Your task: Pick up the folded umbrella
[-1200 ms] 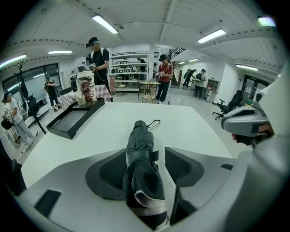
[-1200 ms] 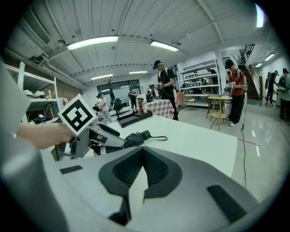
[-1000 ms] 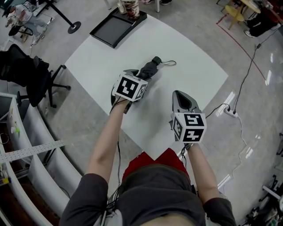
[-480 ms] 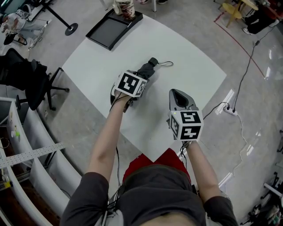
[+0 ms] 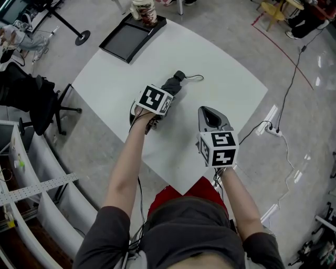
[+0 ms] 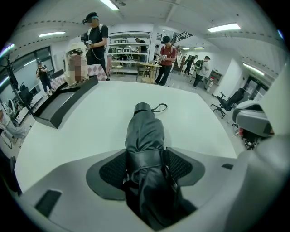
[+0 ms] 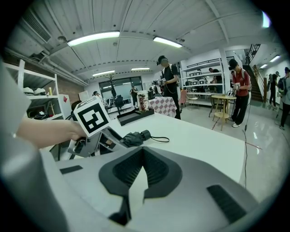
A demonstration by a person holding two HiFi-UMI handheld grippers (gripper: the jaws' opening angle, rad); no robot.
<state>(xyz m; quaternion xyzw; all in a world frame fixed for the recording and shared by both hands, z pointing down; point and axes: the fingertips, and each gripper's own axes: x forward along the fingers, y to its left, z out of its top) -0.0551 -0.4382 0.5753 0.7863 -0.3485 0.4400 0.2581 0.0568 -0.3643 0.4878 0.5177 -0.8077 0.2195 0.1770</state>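
The folded black umbrella (image 5: pixel 173 84) lies on the white table (image 5: pixel 226 79), its handle end and wrist strap (image 5: pixel 195 78) pointing away from me. My left gripper (image 5: pixel 166 94) is shut on its near half. In the left gripper view the pads press both sides of the umbrella (image 6: pixel 144 136) at its band, where the left gripper (image 6: pixel 145 161) holds it. My right gripper (image 5: pixel 210 116) hovers to the right, near the table's front edge, shut with nothing in it. The right gripper view shows the right gripper (image 7: pixel 142 152) with its tips together, and the umbrella (image 7: pixel 133 138) lying beyond them.
A black tray (image 5: pixel 123 41) sits on the table's far left corner, with a cup (image 5: pixel 144 9) at its back. An office chair (image 5: pixel 31 97) stands left of the table. A power strip and cable (image 5: pixel 273 131) lie on the floor at the right. Several people stand far behind.
The head view has drifted a little. Both grippers and the umbrella keep their places on the table, and the left gripper stays shut on the umbrella.
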